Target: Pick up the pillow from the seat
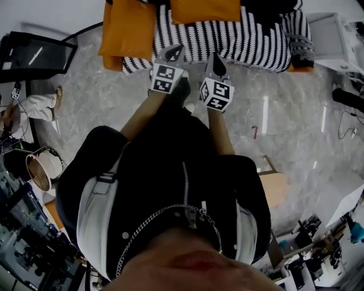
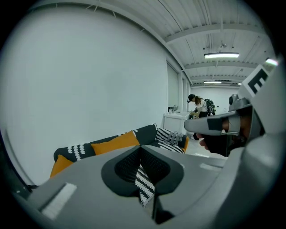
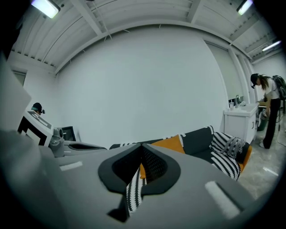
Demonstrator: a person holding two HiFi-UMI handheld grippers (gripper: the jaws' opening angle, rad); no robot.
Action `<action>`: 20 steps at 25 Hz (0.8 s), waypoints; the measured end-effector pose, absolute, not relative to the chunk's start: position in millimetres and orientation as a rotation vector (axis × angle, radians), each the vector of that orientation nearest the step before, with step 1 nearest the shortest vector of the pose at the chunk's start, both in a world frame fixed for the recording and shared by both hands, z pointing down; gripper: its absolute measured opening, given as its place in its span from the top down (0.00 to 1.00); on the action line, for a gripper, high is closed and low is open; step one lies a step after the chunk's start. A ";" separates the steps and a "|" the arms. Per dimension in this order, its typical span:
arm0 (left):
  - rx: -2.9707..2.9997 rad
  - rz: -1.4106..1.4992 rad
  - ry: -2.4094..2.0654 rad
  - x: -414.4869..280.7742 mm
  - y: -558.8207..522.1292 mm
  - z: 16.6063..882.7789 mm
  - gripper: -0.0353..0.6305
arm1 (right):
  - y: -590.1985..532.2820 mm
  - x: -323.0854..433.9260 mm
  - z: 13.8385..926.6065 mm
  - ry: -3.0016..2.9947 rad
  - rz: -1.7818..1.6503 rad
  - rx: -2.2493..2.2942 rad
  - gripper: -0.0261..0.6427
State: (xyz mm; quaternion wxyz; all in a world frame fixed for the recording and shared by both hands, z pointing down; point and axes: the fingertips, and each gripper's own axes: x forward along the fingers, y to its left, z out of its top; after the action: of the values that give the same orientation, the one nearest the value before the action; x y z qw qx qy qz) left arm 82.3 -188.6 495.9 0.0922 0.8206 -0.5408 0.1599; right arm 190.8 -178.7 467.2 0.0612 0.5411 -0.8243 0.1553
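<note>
On the sofa (image 1: 256, 40), just past the tips of the left hand-held gripper (image 1: 173, 53) and right hand-held gripper (image 1: 216, 64), one orange pillow (image 1: 205, 10) lies straight ahead and a second orange pillow (image 1: 128, 28) lies off to the left, neither touched. Both hand-held grippers have their jaws pressed together, gripping nothing. Pillows are plain orange and squarish, on a black-and-white striped cover.

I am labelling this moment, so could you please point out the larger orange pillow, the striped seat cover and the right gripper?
orange pillow (image 1: 128, 28), head view, middle of its top face.
striped seat cover (image 1: 239, 40), head view, bare stripes near its middle.
right gripper (image 1: 216, 65), head view, its closed tips.
</note>
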 end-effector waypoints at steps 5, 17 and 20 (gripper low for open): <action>2.397 0.446 -1.616 75.6 -242.2 512.9 0.93 | -227.1 190.4 478.3 -2.471 0.454 1.616 0.96; 2.396 0.344 -1.616 73.5 -445.6 495.7 0.93 | -430.0 182.0 452.7 -2.454 0.392 1.603 0.96; 2.378 0.340 -1.610 55.0 -469.6 501.7 0.93 | -453.8 161.6 456.0 -2.444 0.393 1.581 0.96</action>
State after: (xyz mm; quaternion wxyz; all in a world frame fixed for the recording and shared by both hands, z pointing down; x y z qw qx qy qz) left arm 55.0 -469.6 501.7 0.1246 0.8159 -0.5524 0.1168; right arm 161.6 -453.8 456.0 0.1021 0.5356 -0.8276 0.1332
